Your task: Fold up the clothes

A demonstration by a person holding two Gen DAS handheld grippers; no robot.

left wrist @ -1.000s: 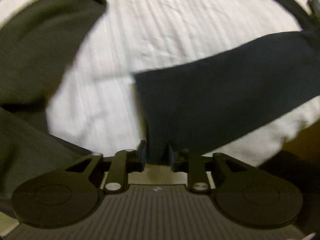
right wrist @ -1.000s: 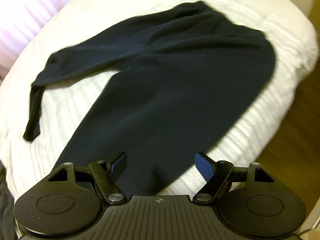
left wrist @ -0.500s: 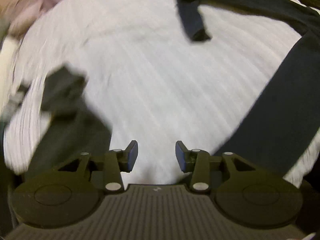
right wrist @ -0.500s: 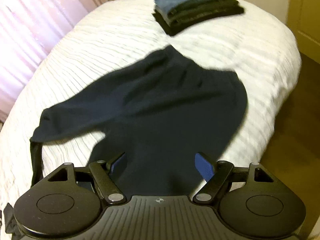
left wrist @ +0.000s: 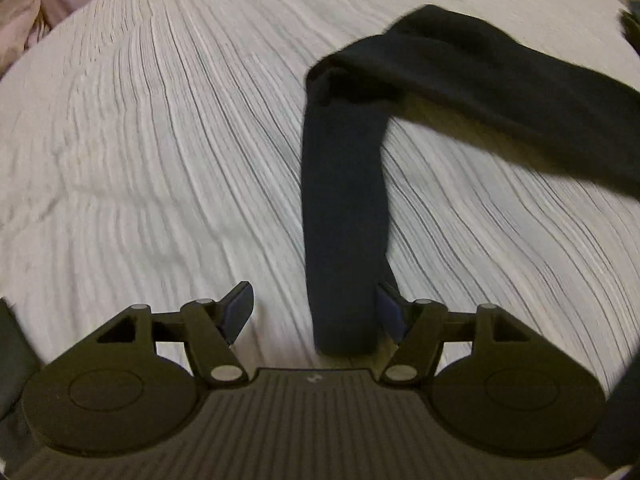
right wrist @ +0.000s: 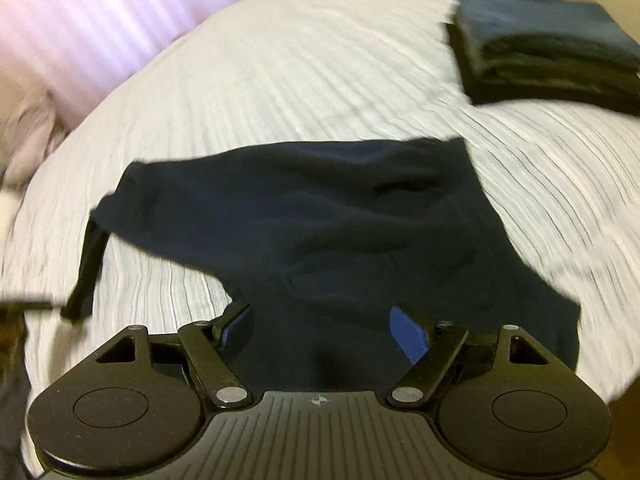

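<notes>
White ribbed bedspread (left wrist: 160, 160) bears a dark sleeve (left wrist: 344, 220) running lengthwise away between the left gripper (left wrist: 316, 312)'s just-parted jaws; the right gripper (right wrist: 324, 326) gapes.

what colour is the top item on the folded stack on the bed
Blue, lying on darker, near-black folded clothes; the folded stack shows best in the right wrist view.

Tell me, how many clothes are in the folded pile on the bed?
3 layers show in the folded pile at the bed's far right corner: blue on top, two dark ones below. Blur may hide more.
</notes>
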